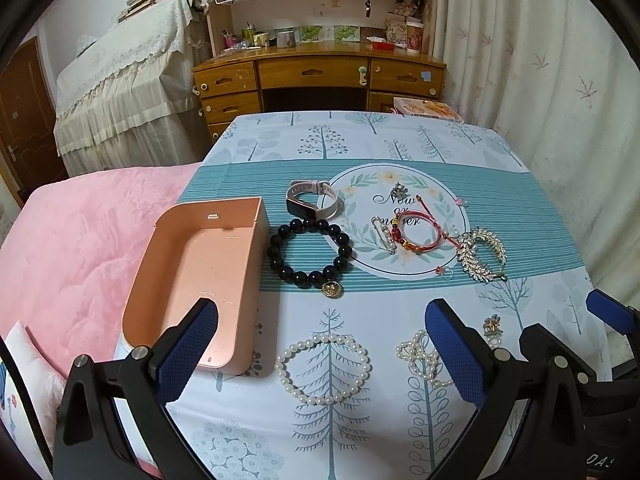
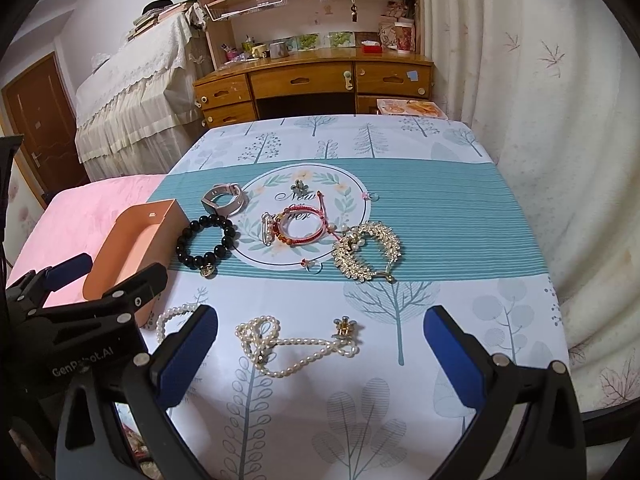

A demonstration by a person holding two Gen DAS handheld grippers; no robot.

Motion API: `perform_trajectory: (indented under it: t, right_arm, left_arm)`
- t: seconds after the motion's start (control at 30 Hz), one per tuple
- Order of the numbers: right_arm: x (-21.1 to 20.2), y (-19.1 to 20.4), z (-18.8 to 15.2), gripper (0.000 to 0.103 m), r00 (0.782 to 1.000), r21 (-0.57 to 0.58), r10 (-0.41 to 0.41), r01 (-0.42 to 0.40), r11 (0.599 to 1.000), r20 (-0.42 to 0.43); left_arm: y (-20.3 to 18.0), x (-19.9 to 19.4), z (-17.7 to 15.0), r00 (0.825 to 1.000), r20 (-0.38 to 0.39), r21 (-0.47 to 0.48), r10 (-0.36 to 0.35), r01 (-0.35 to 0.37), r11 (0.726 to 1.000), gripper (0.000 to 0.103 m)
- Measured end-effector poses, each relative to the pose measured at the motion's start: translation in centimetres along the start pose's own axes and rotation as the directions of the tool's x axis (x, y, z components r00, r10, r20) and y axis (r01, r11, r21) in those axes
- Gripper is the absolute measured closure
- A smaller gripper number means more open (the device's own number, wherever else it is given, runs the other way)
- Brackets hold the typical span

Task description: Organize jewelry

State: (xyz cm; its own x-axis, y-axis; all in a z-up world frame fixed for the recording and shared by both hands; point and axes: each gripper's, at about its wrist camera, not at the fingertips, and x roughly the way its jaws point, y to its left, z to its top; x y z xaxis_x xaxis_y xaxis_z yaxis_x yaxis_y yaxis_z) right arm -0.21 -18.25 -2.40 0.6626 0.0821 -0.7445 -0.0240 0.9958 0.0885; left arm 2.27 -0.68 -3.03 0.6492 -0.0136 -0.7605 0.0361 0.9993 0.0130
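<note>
In the left wrist view, the pearl bracelet is framed between the spread, empty left gripper, beside the pink box; in the right wrist view, the pearl necklace is seen ahead of the wide-open right gripper.

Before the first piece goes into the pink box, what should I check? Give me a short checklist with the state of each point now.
1. Left gripper open and holding nothing: ok.
2. Right gripper open and holding nothing: ok.
3. Pink box open on top, nothing inside: ok.
4. Pearl bracelet lies between the left fingers, apart from other pieces: ok.
5. Pearl necklace free of the flower clip: cannot tell, they lie very close.
6. Black bead bracelet clear of the box wall: ok, a gap shows.
</note>
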Motion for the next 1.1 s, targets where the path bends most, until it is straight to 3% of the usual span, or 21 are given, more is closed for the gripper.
perform_trajectory:
  t: [0.9,1.1]
  right_arm:
    - [1.1,0.5,0.7,0.000,1.000,0.000,-0.001,0.001,1.000,-0.028]
    - [1.4,0.8,0.7,0.004,0.999,-0.007,0.013,-0.013,1.000,-0.036]
  left_arm:
    - [0.4,1.1,0.8,1.000,-0.030,0.008,-0.006,0.007,1.000,0.001]
    - [0.7,1.6,0.6,0.999,-0.038,0.011,-0.004,0.004,1.000,0.001]
